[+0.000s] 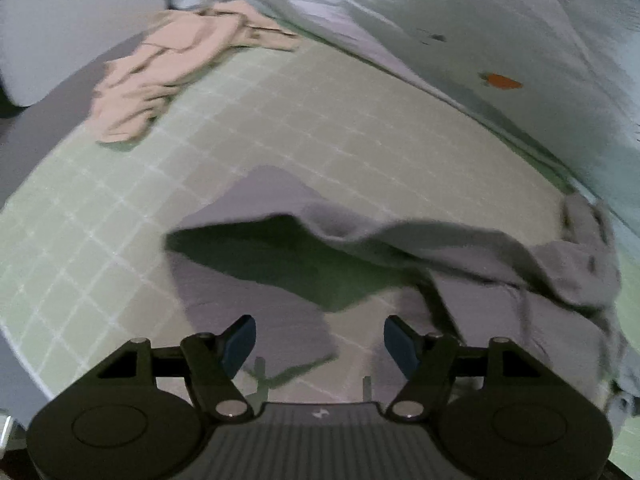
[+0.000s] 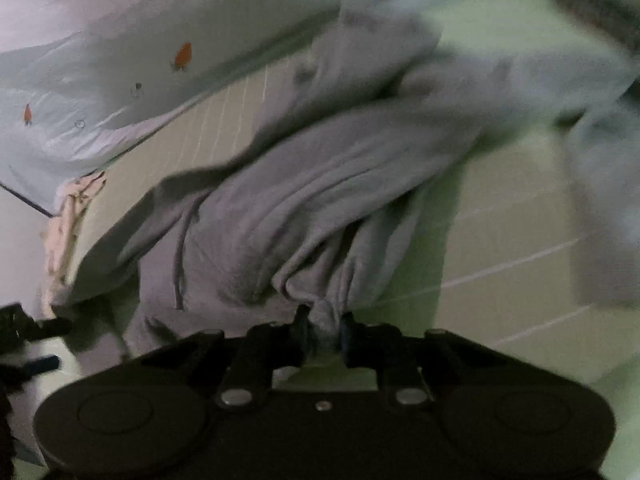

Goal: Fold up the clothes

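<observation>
Pinching grey hoodie (image 2: 320, 200) in right gripper (image 2: 324, 330) jaws; left gripper (image 1: 319, 342) jaws wide, empty; no legible writing

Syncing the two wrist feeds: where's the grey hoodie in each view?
Left wrist: grey hoodie across the lower middle and right, just beyond the open left gripper.
Right wrist: fills the centre, a bunch pinched in the right gripper.
Shared landmark: orange carrot print on the pale bedding.

Green checked sheet (image 1: 280, 128) w/ white grid lines covers surface. Pale quilt (image 1: 500, 20) w/ small orange carrot print (image 1: 502, 81) lies along far edge.
</observation>
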Motion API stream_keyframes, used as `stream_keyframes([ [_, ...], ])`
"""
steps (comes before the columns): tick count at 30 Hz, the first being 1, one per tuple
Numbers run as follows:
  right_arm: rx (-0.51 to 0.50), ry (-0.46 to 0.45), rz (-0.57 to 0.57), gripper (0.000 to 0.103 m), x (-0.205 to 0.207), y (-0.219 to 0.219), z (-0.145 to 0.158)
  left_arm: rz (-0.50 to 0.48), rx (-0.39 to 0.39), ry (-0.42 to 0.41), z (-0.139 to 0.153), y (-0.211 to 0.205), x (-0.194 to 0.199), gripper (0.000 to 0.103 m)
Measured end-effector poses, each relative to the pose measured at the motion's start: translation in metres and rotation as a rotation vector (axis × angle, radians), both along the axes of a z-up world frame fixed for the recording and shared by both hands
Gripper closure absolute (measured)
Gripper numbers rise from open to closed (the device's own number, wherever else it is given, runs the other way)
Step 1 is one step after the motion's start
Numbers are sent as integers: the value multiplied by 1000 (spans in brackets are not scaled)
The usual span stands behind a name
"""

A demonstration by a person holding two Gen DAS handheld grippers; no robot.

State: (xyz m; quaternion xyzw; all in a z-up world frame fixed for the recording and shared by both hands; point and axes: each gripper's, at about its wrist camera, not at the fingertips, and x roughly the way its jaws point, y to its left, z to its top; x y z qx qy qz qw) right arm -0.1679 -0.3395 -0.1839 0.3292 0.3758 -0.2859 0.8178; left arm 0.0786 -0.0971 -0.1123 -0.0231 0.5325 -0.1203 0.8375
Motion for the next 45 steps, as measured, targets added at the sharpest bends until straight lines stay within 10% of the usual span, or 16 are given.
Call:
stream_keyframes([
  [5, -226, 151, -93, 87, -53, -3, 24, 29, 18, 7, -11, 17, -3, 31],
  [9, -203, 304, -223, 69, -64, -12, 13, 5, 31, 9, -15, 21, -4, 31],
  [15, -297, 252, -238, 20, -34, 7, 28, -100, 11, 25, -21, 13, 0, 23],
  [20, -347, 203, -210, 12, 2, 19, 37, -177, -4, 55, -32, -2, 17, 16],
  [25, -313, 180, -239, 12, 32, 13, 30, -21, -106, 169, -54, 12, 59, 15],
  [30, -258, 198, -290, 28, 52, -3, 17, 71, -150, 180, -65, 19, 90, 15],
  [33, -221, 216, -327, 73, 56, -10, 10, 88, -108, 143, -66, 16, 101, 42],
  [35, -201, 222, -325, 90, 57, -11, 8, 83, -74, 97, -66, 14, 110, 86],
  [45, -357, 215, -348, 95, 35, -6, 60, 161, -57, -52, -54, 35, 196, 102],
])
